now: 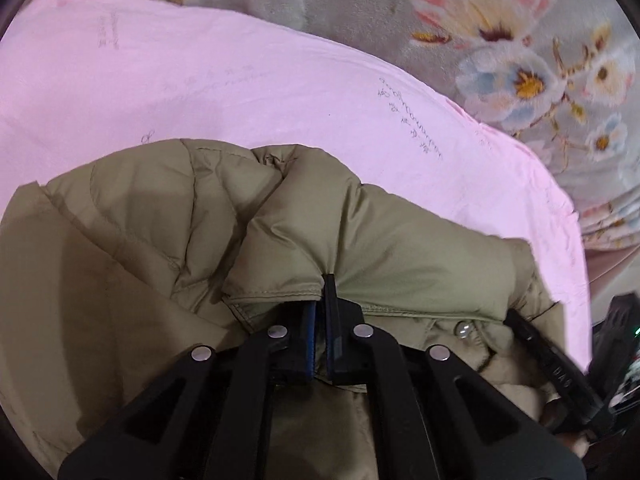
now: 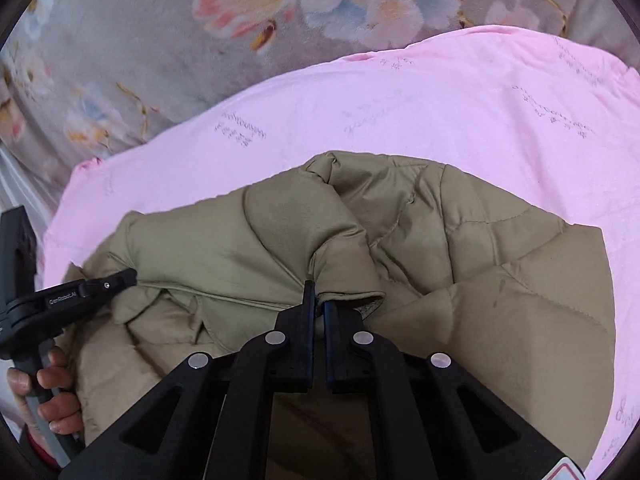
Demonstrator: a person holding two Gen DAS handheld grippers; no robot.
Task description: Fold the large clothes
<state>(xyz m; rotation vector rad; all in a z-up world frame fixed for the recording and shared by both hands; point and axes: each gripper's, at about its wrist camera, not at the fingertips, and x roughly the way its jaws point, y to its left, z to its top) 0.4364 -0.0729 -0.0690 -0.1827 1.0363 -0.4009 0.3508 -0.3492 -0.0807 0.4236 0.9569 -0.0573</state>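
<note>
A khaki quilted puffer jacket (image 1: 168,216) lies bunched on a pink sheet (image 1: 200,80). My left gripper (image 1: 322,292) is shut on a hemmed edge of the jacket, which folds over its fingertips. My right gripper (image 2: 316,296) is shut on another hemmed edge of the same jacket (image 2: 500,272). The two grippers are close together: the right one shows at the right edge of the left wrist view (image 1: 520,324), and the left one shows at the left of the right wrist view (image 2: 124,278), its tip against the jacket. A snap button (image 1: 463,329) shows by the hem.
The pink sheet (image 2: 440,104) lies over a grey floral blanket (image 1: 500,40) that fills the far side in both views (image 2: 160,40). A hand (image 2: 52,396) grips the left gripper's handle at the lower left.
</note>
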